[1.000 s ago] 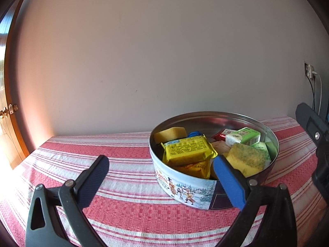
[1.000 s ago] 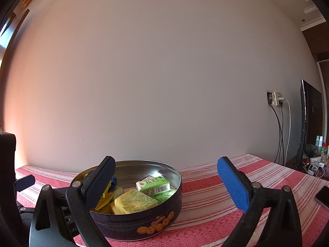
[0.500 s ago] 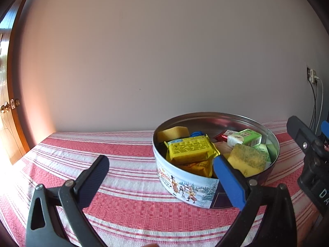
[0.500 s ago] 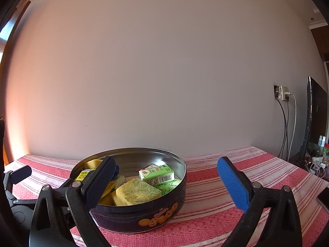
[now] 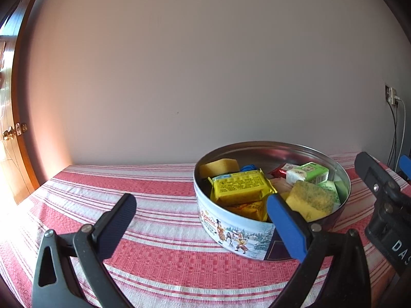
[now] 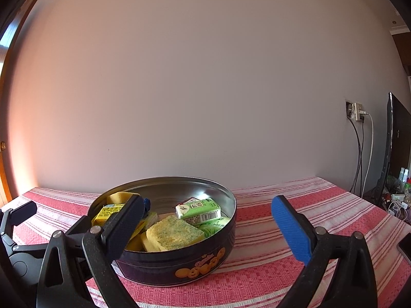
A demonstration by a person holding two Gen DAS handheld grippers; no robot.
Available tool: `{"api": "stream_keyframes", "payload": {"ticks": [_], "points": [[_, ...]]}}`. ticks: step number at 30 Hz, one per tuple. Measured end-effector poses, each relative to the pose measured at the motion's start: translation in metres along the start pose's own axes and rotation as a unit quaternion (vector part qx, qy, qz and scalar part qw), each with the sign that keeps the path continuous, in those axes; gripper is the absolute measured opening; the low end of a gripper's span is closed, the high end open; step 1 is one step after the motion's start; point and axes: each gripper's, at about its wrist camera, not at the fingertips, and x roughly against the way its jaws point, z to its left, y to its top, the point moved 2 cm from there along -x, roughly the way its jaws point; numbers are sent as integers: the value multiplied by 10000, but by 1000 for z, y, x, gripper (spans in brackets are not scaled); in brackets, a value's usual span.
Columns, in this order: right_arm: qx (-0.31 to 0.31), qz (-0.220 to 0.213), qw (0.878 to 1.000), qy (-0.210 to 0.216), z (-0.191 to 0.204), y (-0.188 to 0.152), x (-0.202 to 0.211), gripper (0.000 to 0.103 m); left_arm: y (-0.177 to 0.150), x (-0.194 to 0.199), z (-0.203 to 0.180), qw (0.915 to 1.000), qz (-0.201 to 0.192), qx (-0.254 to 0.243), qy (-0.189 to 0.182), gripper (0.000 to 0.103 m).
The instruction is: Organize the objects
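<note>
Tin (image 5: 231,228), round and lidless, sits on the red-and-white striped tablecloth (image 5: 159,187), at about 4 o'clock in the left wrist view and 7 o'clock in the right wrist view (image 6: 179,264). Inside it lie a yellow packet (image 5: 241,187), a yellow-green sponge (image 5: 312,200), a small green carton (image 5: 307,173), a red wrapper (image 5: 281,170) and another yellow sponge (image 5: 218,166) at the far left rim. The left gripper (image 5: 200,220) is released, jaws spread wide and holding nothing, its blue pad in front of the tin's near wall. The right gripper (image 6: 205,228) is likewise released and empty, its dark pad overlapping the tin's left side. A wall socket (image 6: 355,109) with cables sits at 3 o'clock.
</note>
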Motion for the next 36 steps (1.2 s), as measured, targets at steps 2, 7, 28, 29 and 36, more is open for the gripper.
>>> {"api": "stream_keyframes", "payload": {"ticks": [2, 7, 28, 29, 36], "points": [[-13, 18, 10000, 9, -1, 0, -2, 101, 0, 0, 0, 10000, 7, -15, -4, 103], [7, 40, 10000, 4, 0, 0, -2, 101, 0, -1, -1, 10000, 40, -66, 20, 103], [-3, 36, 10000, -6, 3, 0, -1, 101, -2, -3, 2, 9999, 101, -10, -33, 103], [-6, 41, 10000, -7, 3, 0, -1, 101, -2, -3, 2, 9999, 102, -12, -37, 103], [-24, 62, 10000, -16, 2, 0, -1, 101, -2, -3, 0, 9999, 115, -38, -26, 103]]}}
